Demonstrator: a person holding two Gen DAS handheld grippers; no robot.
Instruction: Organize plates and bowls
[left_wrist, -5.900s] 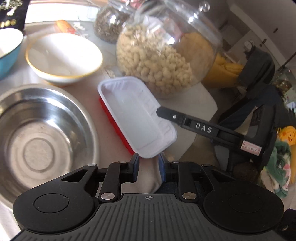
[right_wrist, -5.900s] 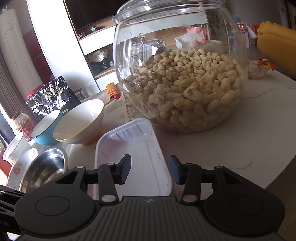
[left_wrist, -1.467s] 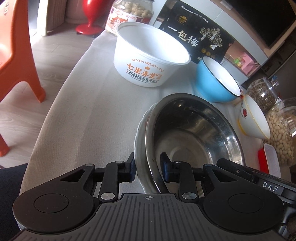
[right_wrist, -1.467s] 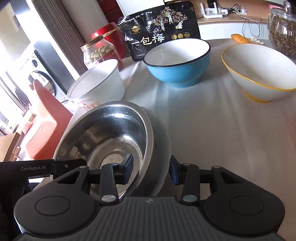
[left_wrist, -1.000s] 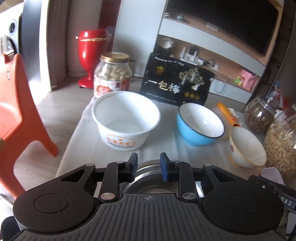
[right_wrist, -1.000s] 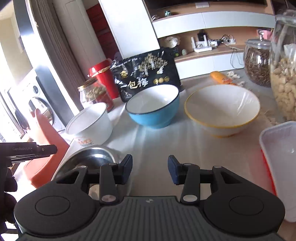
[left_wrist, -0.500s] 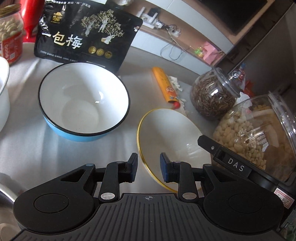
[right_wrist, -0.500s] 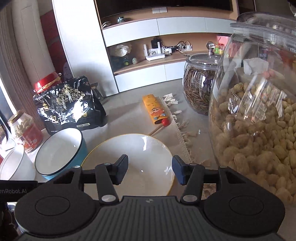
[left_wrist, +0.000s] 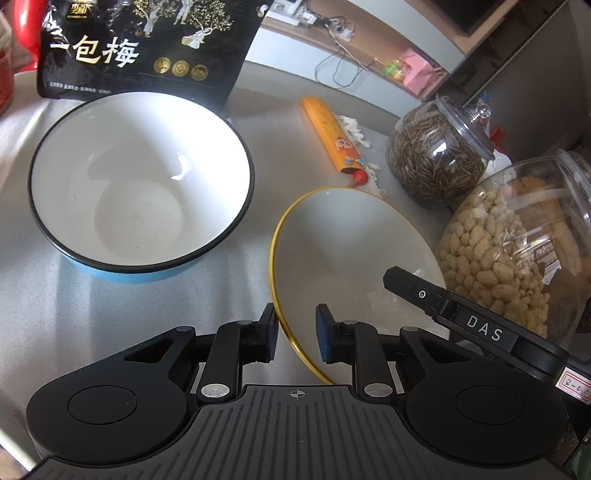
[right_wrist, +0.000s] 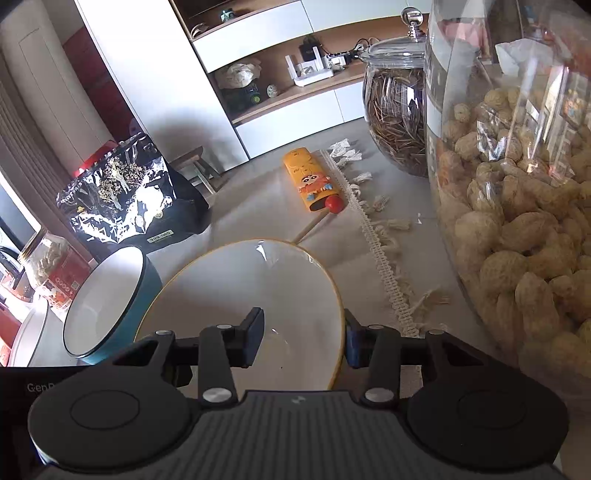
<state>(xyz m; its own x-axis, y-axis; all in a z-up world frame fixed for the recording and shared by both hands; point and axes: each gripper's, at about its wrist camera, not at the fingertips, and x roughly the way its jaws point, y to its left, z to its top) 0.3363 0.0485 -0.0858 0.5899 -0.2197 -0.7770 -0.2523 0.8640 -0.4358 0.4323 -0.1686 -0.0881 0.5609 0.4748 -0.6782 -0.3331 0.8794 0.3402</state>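
Note:
A white bowl with a yellow rim (left_wrist: 343, 243) stands on the grey cloth; it also shows in the right wrist view (right_wrist: 255, 295). My left gripper (left_wrist: 295, 332) is open, its jaws either side of the bowl's near left rim. My right gripper (right_wrist: 303, 338) is open, its jaws either side of the bowl's right rim, one finger inside the bowl. The right gripper's finger (left_wrist: 443, 306) reaches over the bowl in the left wrist view. A blue bowl with a white inside (left_wrist: 140, 181) stands to the left, also seen in the right wrist view (right_wrist: 107, 299).
A big glass jar of peanuts (right_wrist: 517, 221) stands close on the right, with a smaller jar of seeds (left_wrist: 436, 158) behind it. A black snack bag (left_wrist: 144, 48) and an orange packet (left_wrist: 332, 136) lie at the back. A white tub (right_wrist: 29, 332) is at far left.
Both grippers have moved forward and down onto the yellow-rimmed bowl, so its rim now lies between each pair of jaws.

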